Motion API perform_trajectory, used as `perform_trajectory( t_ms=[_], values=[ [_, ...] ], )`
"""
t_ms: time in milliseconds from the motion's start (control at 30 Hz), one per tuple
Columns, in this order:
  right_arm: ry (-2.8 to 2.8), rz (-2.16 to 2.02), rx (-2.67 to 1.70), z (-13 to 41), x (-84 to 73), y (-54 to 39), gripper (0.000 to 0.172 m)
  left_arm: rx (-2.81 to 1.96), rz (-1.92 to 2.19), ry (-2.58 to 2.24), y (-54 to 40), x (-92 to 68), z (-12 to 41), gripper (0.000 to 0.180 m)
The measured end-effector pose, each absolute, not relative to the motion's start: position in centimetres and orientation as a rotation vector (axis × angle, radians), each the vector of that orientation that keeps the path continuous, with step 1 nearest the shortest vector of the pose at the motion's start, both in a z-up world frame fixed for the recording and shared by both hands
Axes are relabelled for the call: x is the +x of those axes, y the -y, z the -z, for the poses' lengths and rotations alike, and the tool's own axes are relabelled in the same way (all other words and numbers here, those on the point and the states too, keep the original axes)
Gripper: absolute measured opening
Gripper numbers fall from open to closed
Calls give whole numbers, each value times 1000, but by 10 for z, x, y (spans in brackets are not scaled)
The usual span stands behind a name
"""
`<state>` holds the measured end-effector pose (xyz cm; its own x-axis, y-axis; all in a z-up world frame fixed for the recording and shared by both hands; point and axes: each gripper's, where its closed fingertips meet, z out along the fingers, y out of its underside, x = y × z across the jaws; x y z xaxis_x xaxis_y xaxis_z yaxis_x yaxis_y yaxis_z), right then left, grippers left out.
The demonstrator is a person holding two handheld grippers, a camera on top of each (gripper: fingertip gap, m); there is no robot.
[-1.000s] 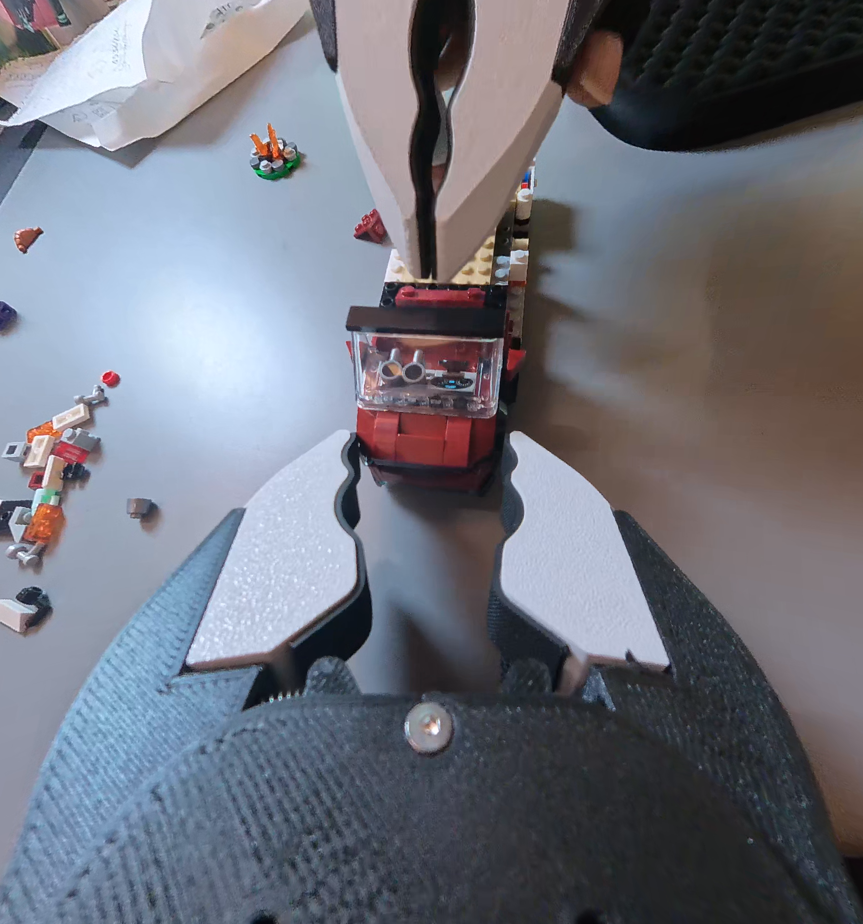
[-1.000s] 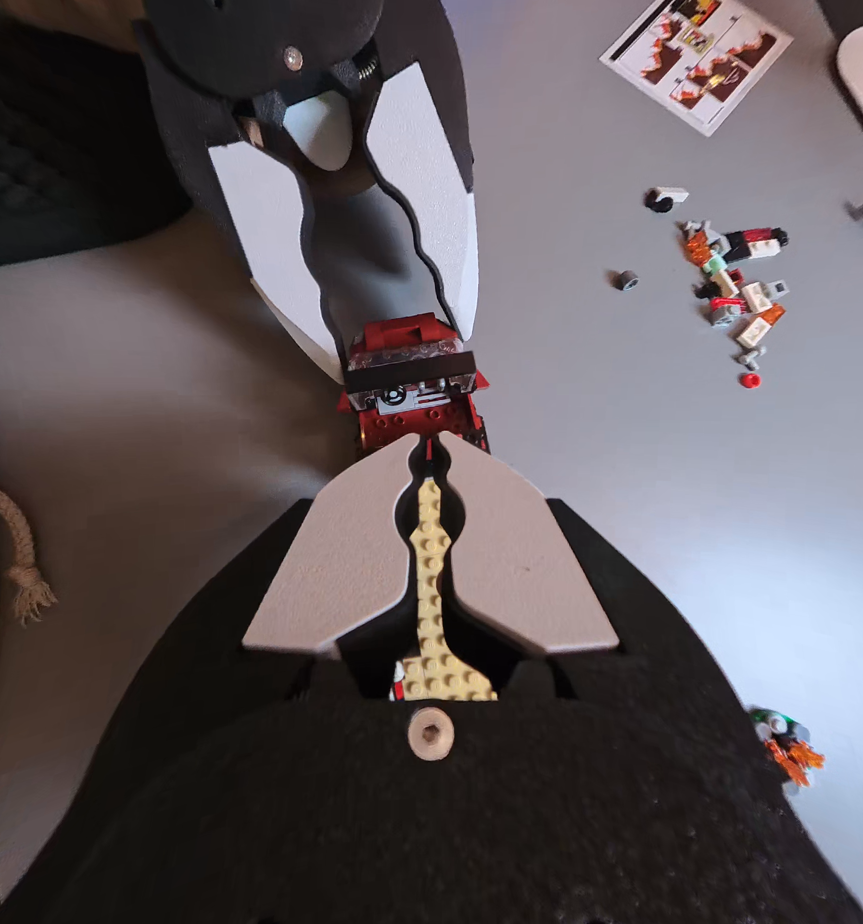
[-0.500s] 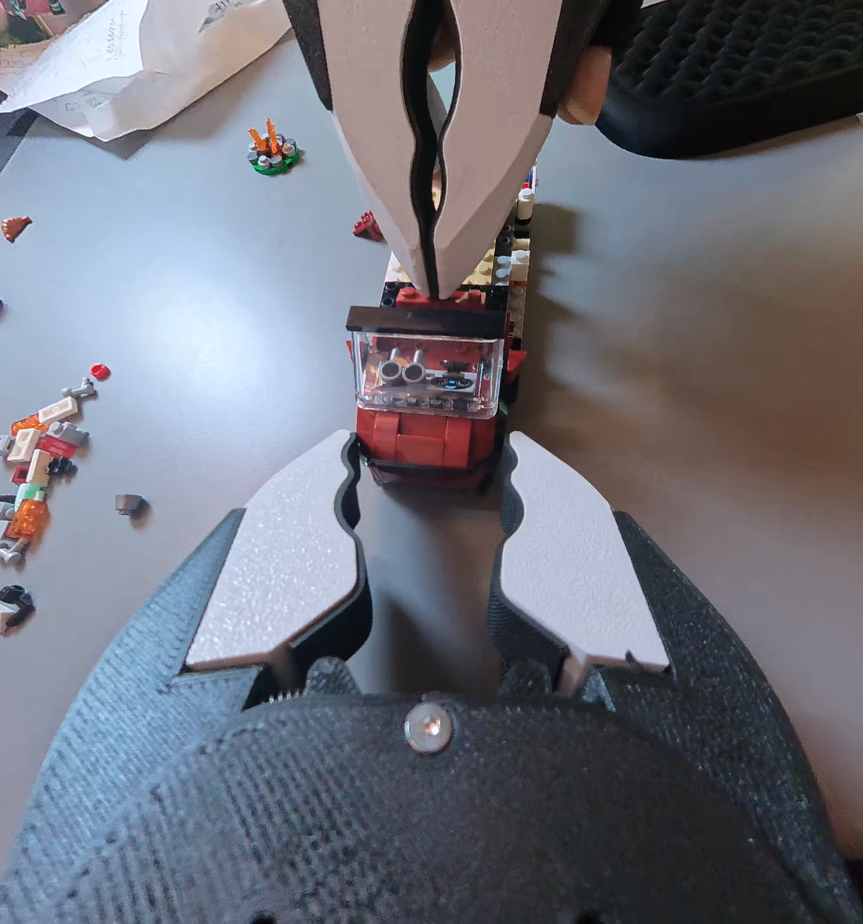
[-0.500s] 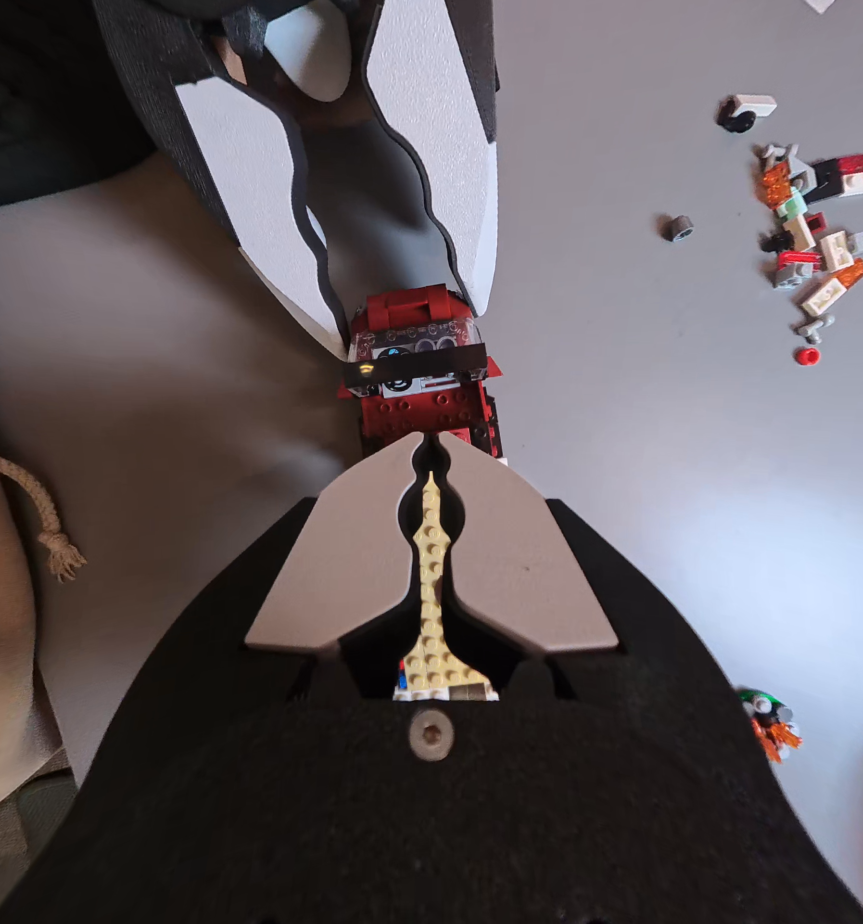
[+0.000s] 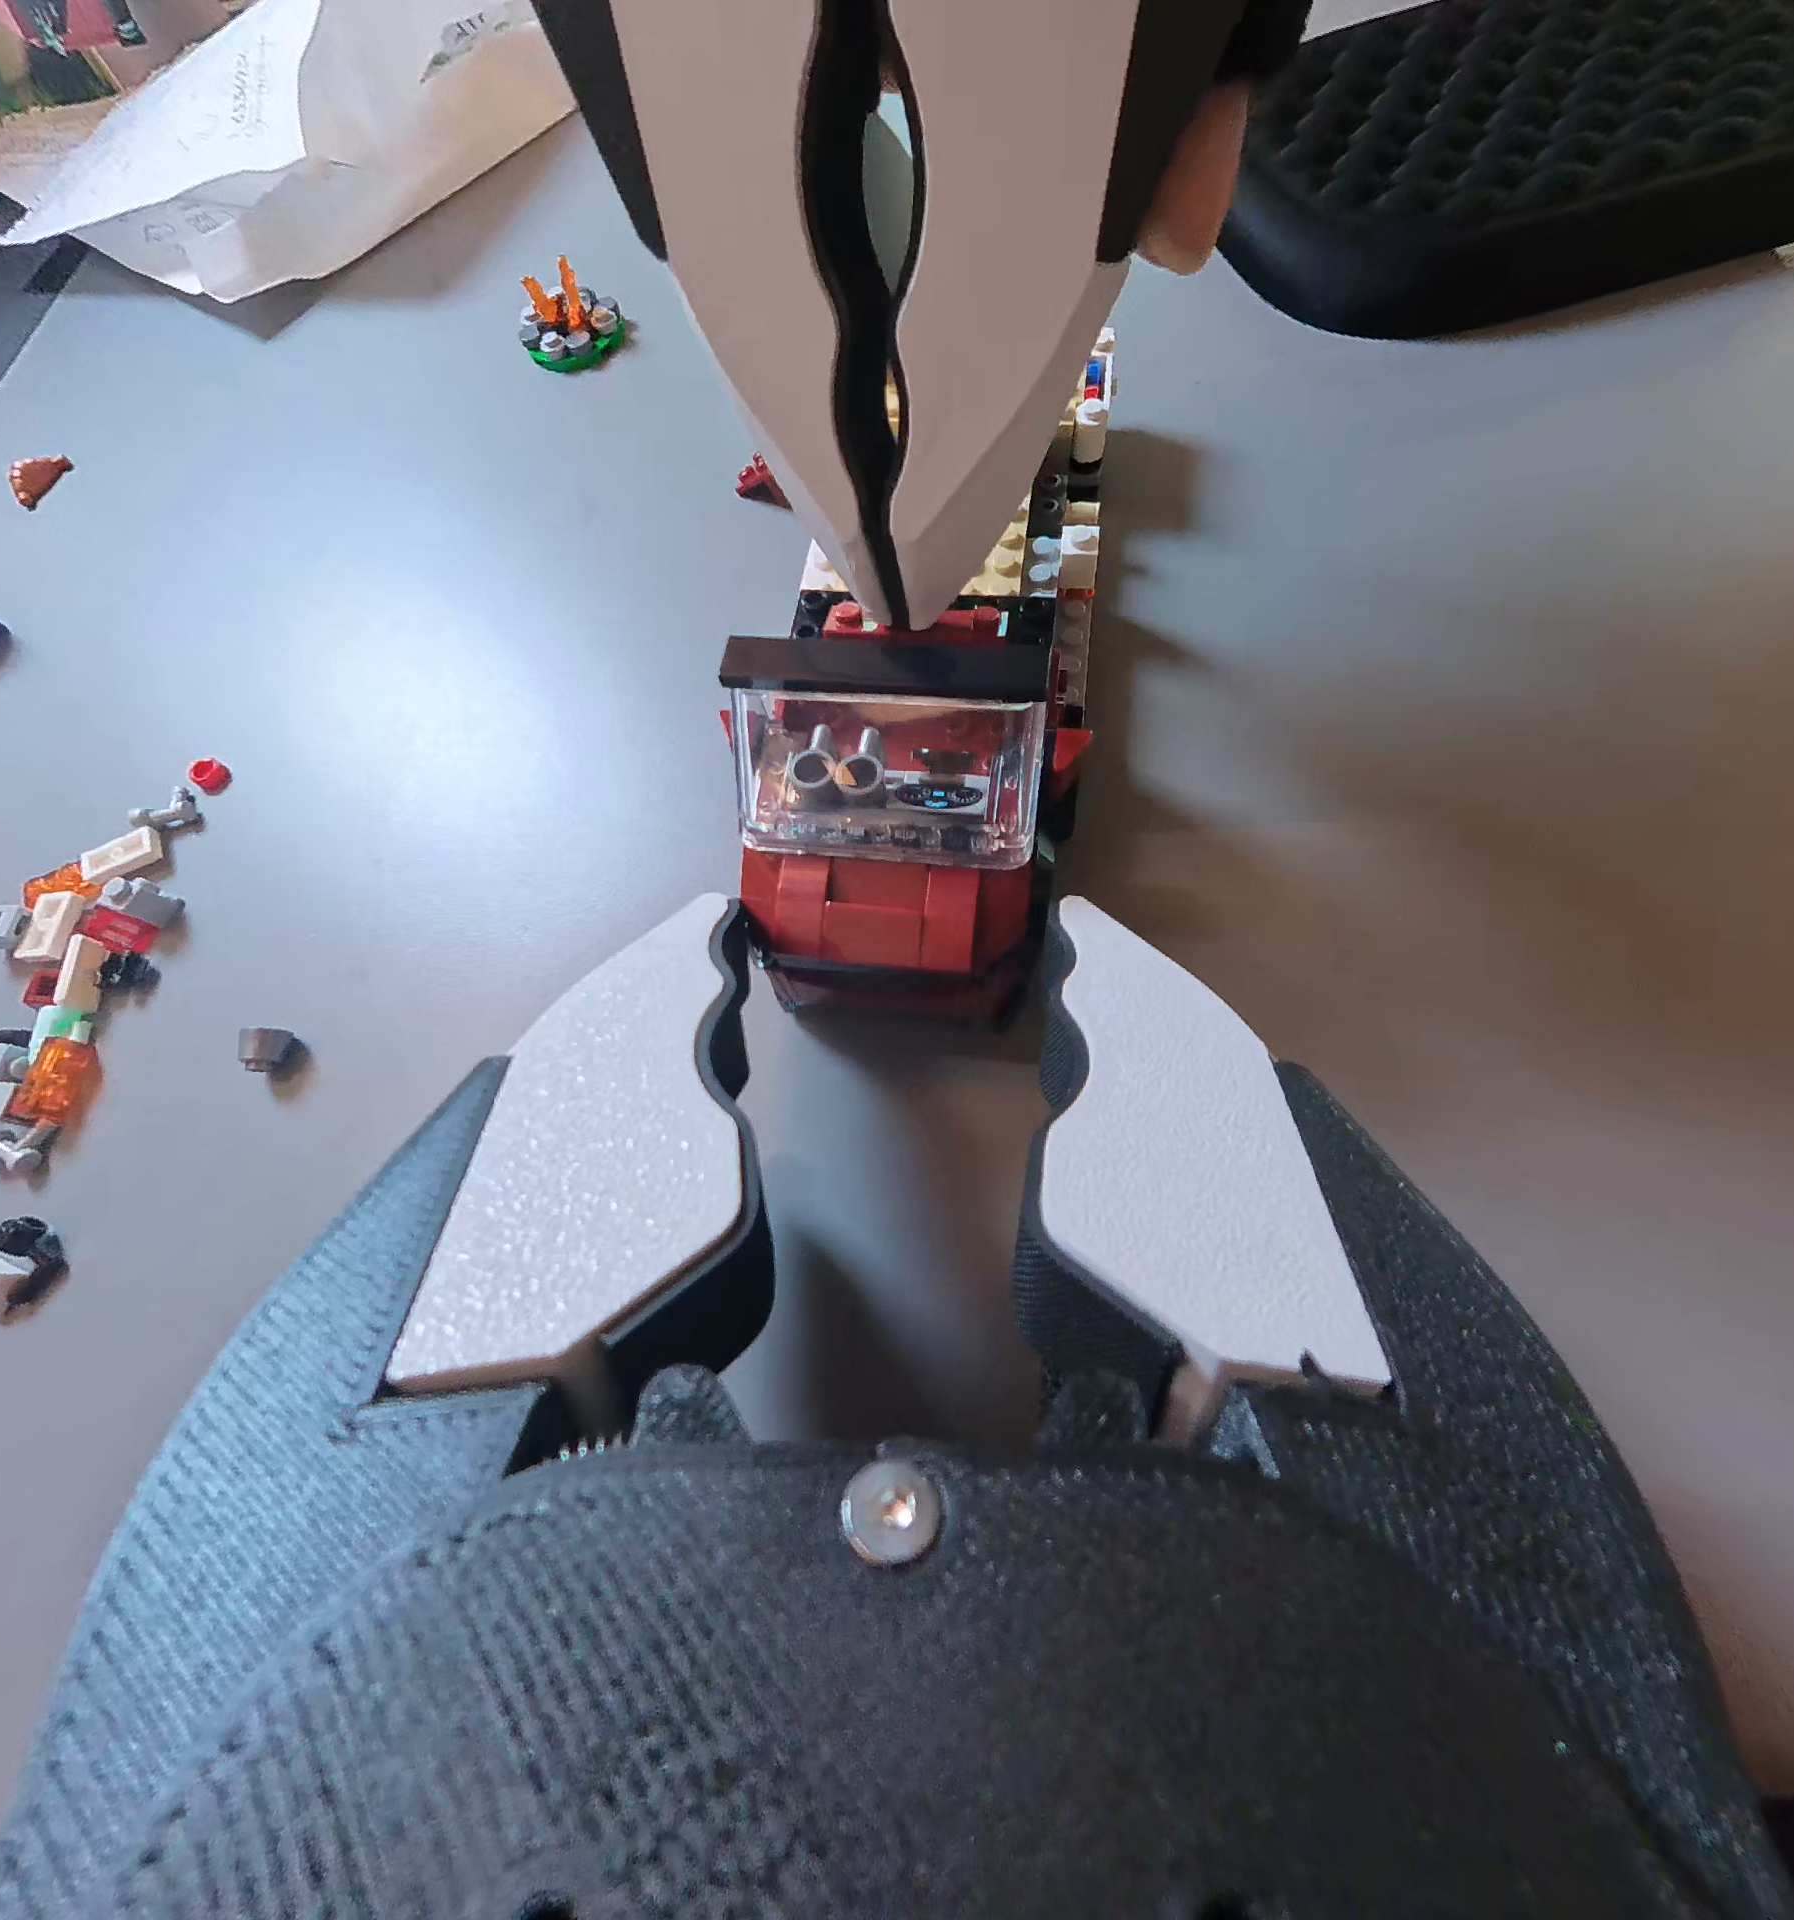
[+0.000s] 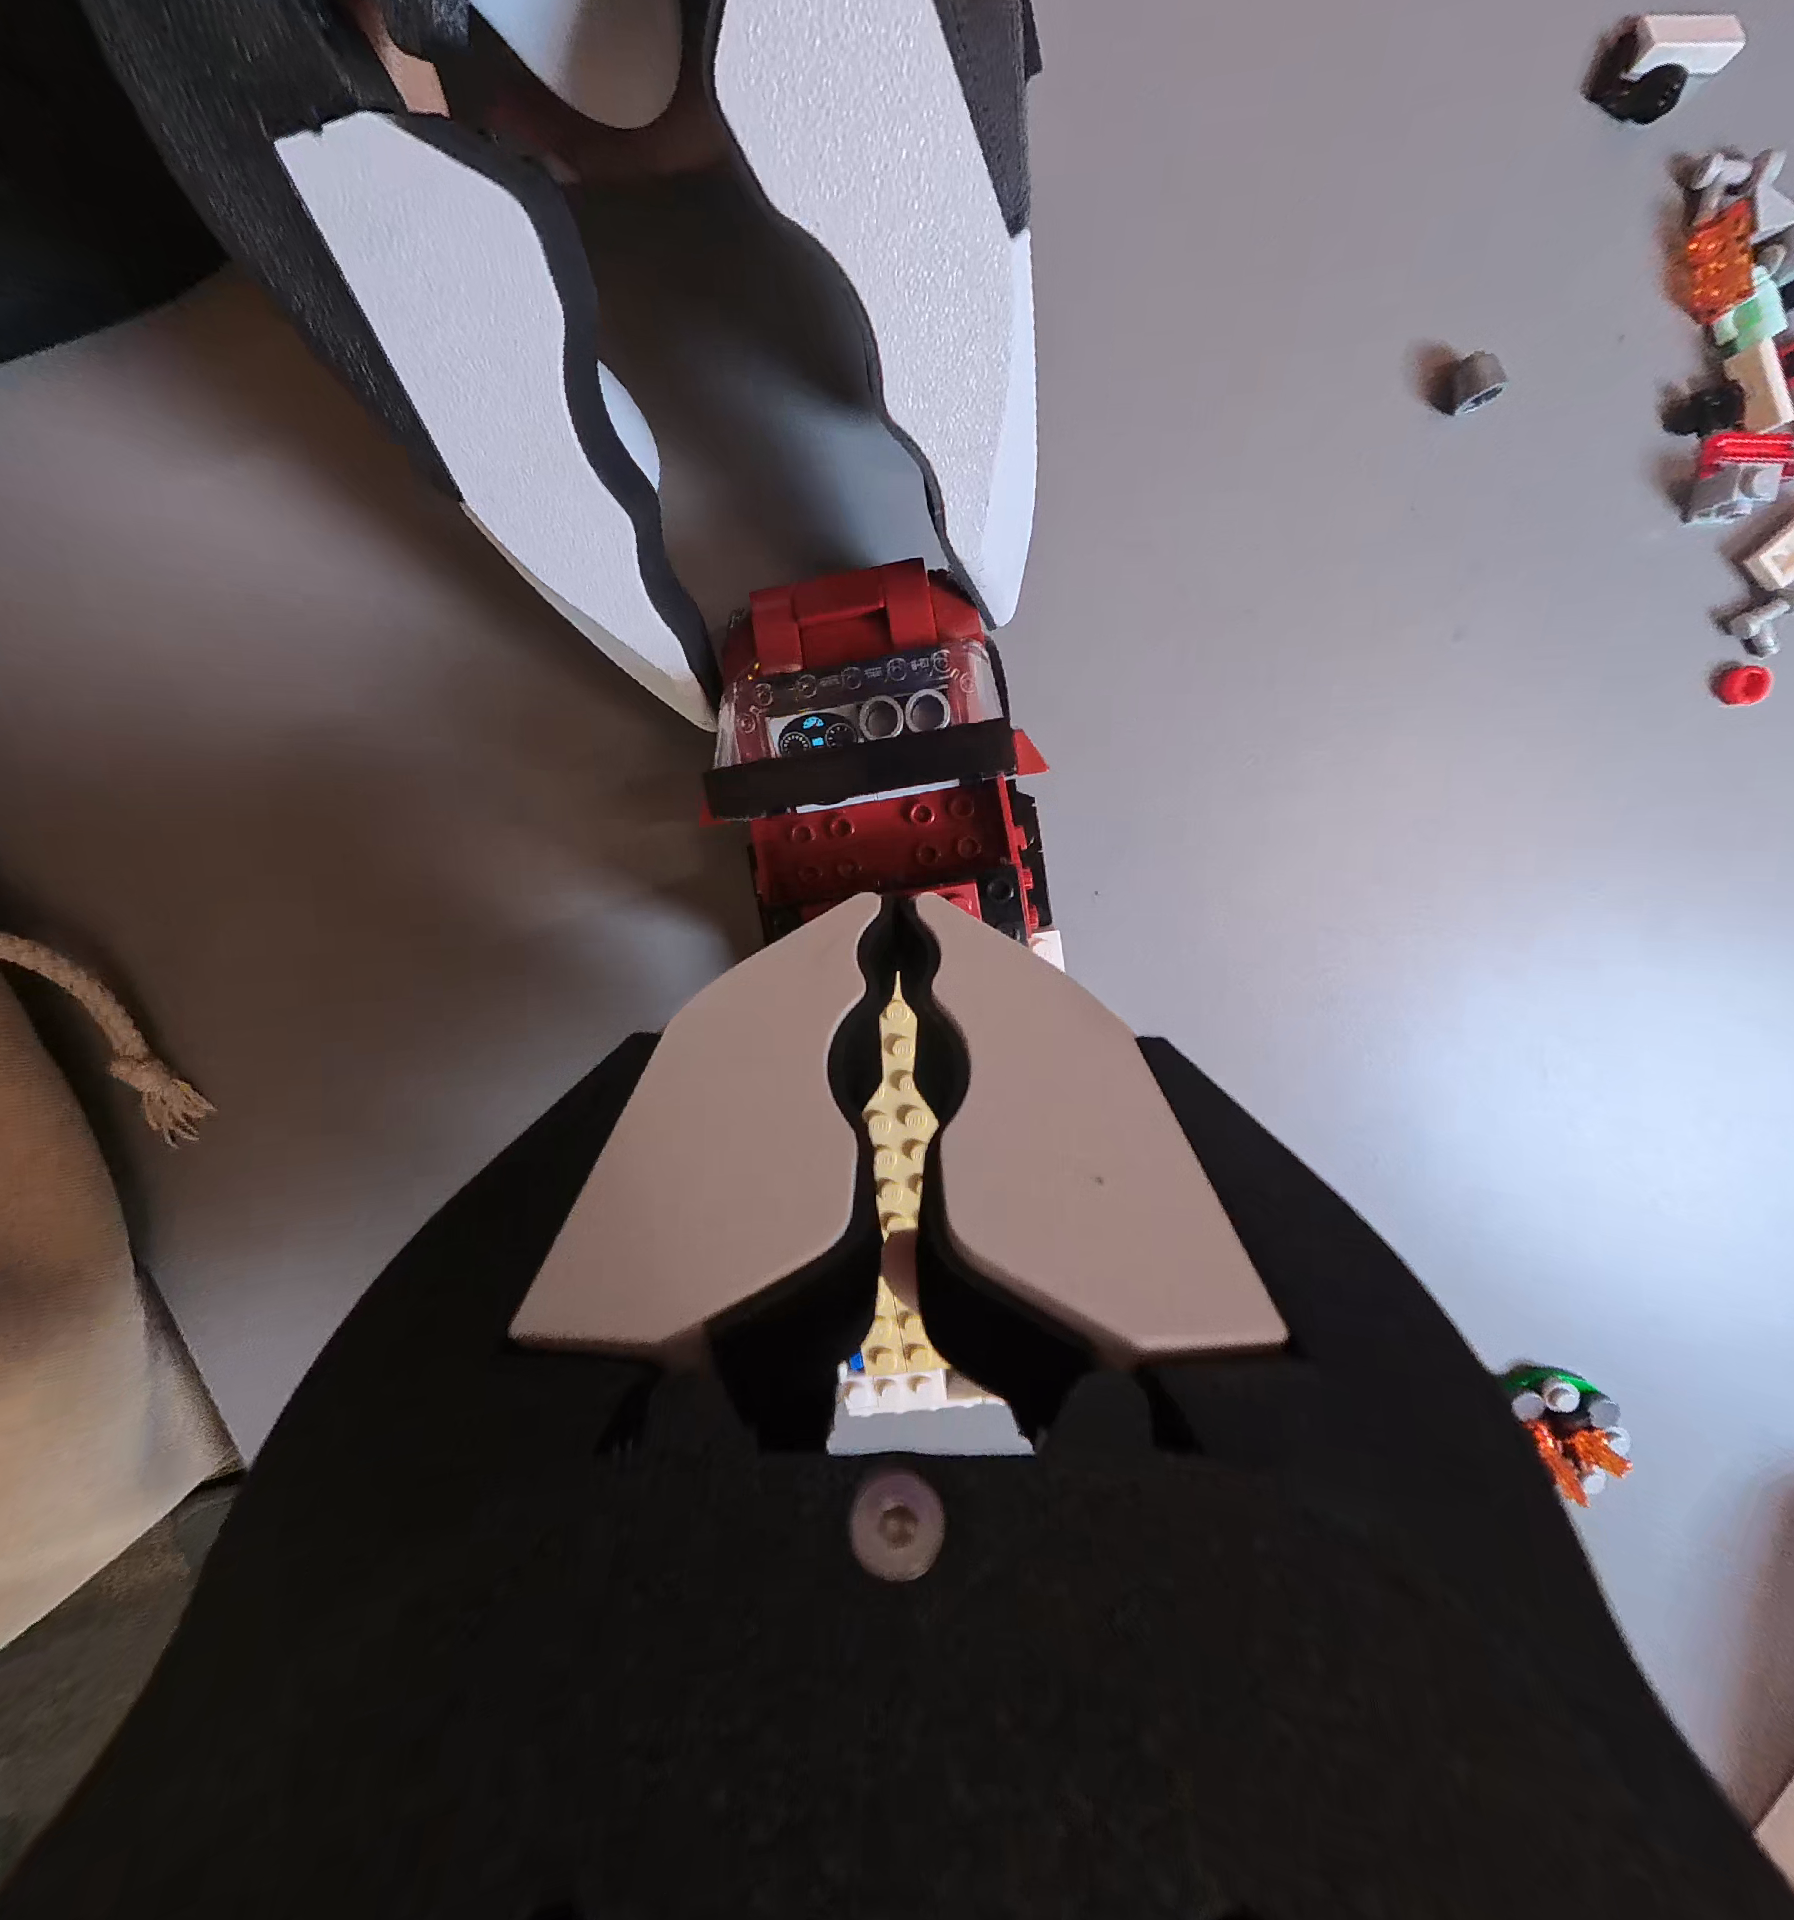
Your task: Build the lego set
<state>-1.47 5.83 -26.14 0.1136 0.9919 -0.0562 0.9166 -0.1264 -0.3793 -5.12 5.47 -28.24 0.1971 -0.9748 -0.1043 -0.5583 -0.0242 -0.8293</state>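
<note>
Toy truck: dark red brick cab, clear windshield, black roof strip, tan studded bed behind; it stands on the grey table. My left gripper clasps the cab's nose, wide open across its width. My right gripper, shut with nothing between its tips, sits atop the cab's rear. Loose bricks lie well left of the truck. Little has changed since a second ago; the right tips have crept toward the roof strip.

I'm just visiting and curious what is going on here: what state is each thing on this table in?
Left gripper: jaws apart, clamped on the truck's nose.
Right gripper: jaws shut, tips over the truck's roof.
Dark red toy brick truck with clear windscreen: upright on the grey table, partly built.
Loose small bricks: scattered, unattached.
White paper bag: crumpled, lying flat.
</note>
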Motion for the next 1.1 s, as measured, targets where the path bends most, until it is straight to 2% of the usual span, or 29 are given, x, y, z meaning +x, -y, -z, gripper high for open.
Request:
perform_trajectory(
  t_ms=[1100],
  values=[
    [2096,-247,-2195,263,-15,-58,0,-1683,672,-1448,-55,-51,282,54]
  ],
)
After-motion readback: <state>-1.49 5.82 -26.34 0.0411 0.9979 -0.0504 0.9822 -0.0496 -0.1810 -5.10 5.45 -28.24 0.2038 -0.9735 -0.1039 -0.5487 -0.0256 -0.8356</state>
